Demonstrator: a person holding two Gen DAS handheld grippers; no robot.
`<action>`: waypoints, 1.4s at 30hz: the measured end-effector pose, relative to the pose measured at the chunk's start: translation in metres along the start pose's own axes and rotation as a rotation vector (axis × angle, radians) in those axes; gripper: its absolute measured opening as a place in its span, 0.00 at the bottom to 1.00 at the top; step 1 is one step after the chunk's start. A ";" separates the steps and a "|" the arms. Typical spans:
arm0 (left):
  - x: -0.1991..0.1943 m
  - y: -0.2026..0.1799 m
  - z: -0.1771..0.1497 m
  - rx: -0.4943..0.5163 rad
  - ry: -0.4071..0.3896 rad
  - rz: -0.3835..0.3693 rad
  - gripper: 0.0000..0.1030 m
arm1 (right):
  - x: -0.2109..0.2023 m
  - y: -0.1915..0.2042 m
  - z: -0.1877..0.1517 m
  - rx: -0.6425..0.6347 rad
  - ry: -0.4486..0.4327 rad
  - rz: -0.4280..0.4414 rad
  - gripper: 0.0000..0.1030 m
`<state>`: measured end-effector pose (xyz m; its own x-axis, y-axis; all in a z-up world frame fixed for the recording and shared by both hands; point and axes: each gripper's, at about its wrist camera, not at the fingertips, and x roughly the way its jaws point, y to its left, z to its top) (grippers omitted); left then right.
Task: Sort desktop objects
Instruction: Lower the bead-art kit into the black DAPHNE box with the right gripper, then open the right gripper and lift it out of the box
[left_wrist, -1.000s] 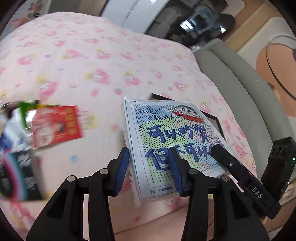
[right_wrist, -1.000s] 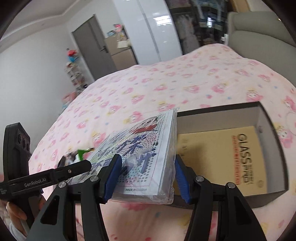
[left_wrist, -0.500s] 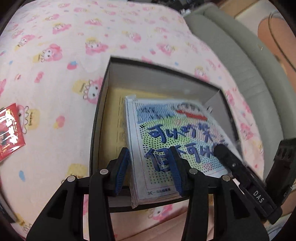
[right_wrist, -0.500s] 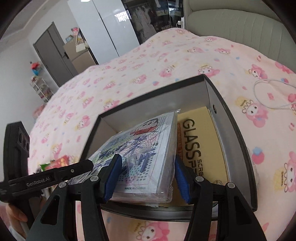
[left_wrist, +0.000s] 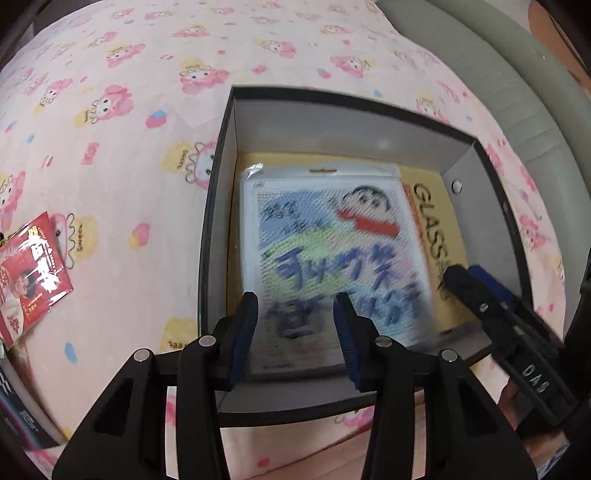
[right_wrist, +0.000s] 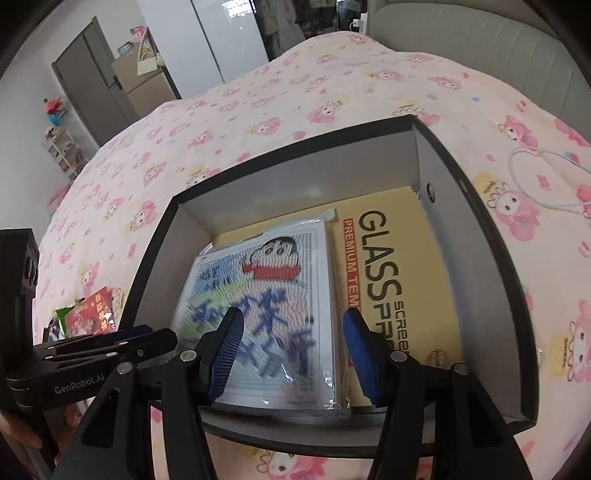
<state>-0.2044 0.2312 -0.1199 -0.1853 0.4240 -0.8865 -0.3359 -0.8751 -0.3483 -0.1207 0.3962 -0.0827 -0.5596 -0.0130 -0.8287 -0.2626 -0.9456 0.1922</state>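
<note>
Left gripper (left_wrist: 295, 332) and right gripper (right_wrist: 291, 350) both stand open, gripping nothing. The cartoon bead-art pack (right_wrist: 266, 306) lies in the black box (right_wrist: 480, 229), atop the yellow screen-protector package (right_wrist: 399, 258).

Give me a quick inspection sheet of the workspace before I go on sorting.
Surface: pink cartoon-print blanket, soft and uneven.
Job's things: cartoon packet inside the black box, over a yellow GLASS pack.
Clutter: red packet on the blanket beside the box.
Grippers: left gripper and right gripper both straddle the cartoon packet's near edge; grip unclear.
Cables: white cord looped on the blanket beside the box.
Surroundings: grey upholstered furniture, door.
</note>
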 end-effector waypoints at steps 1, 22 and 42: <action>0.000 -0.002 0.001 0.001 -0.003 -0.006 0.41 | 0.001 0.000 0.001 0.002 0.004 -0.012 0.51; 0.004 0.012 0.006 -0.049 0.004 -0.034 0.38 | 0.023 0.016 0.011 -0.041 0.092 -0.024 0.51; -0.016 0.009 -0.005 -0.027 -0.089 -0.100 0.39 | 0.019 0.017 0.007 -0.035 0.148 -0.082 0.56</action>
<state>-0.2004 0.2152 -0.1105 -0.2339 0.5273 -0.8168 -0.3323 -0.8329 -0.4426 -0.1420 0.3820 -0.0915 -0.4154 0.0191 -0.9094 -0.2739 -0.9560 0.1050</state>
